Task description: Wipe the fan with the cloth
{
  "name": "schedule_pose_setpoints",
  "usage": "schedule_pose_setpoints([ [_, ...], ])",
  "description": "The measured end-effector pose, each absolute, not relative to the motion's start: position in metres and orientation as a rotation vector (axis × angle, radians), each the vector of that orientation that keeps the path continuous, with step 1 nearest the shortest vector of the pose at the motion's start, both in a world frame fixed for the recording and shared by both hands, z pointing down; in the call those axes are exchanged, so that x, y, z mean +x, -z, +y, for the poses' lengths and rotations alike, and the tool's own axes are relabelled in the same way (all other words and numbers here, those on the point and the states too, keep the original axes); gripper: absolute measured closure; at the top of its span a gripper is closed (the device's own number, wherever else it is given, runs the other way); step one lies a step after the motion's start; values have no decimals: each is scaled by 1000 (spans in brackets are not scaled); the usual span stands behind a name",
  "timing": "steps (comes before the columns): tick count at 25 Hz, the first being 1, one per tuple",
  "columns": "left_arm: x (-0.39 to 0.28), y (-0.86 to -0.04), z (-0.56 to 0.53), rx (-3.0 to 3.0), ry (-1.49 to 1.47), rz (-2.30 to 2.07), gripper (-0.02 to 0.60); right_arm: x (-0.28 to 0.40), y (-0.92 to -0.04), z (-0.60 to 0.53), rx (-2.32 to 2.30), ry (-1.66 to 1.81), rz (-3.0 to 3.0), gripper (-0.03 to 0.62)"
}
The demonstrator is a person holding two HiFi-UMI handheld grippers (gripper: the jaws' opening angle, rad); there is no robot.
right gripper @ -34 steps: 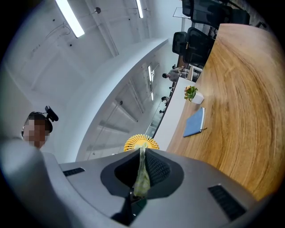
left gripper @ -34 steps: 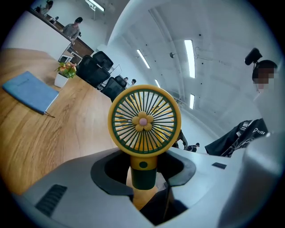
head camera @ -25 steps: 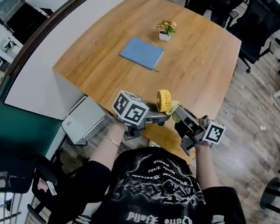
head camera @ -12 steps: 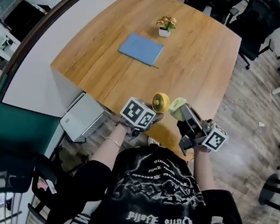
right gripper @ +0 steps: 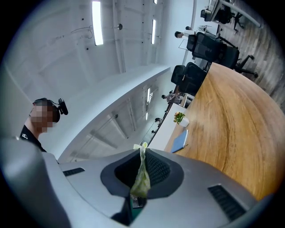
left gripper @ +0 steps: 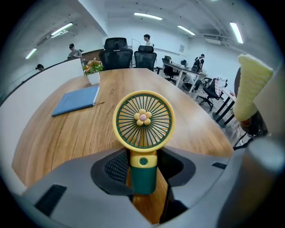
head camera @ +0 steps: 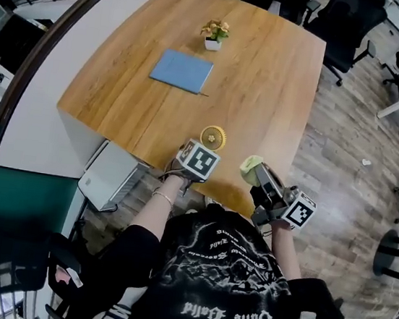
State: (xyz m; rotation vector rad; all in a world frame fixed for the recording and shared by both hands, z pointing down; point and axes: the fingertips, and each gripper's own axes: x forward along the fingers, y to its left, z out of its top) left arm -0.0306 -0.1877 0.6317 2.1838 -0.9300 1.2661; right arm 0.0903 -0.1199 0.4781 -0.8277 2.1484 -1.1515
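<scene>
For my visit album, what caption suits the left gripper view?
Left claw grips a small yellow-and-green handheld fan by its handle, wooden table beyond.

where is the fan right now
Head view, lower centre: the fan is clamped by its handle in the left gripper, by the wooden table's near edge, with the cloth just to its right.

In the head view the fan shows only its round top; the left tool hides the handle. In the right gripper view the cloth is just a thin strip in the right tool.
</scene>
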Motion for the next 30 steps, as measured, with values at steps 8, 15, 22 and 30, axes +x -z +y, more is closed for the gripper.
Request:
schedule_pose_setpoints([
  [8, -22, -643, -194, 2113, -1274, -1005, 382, 107, -488, -109, -887, 1168, 2105, 571],
  [15, -20, -650, -191, 2048, -1227, -1016, 382, 116, -491, -103, -928, 1174, 2094, 571],
  [22, -22, -637, -194, 2057, -1041, -1103, 371, 111, -498, -99, -947, 1178, 2160, 569],
  [30, -18, -584, -183, 2183, -777, -1131, 313, 107, -496, -102, -1030, 1121, 2249, 569],
])
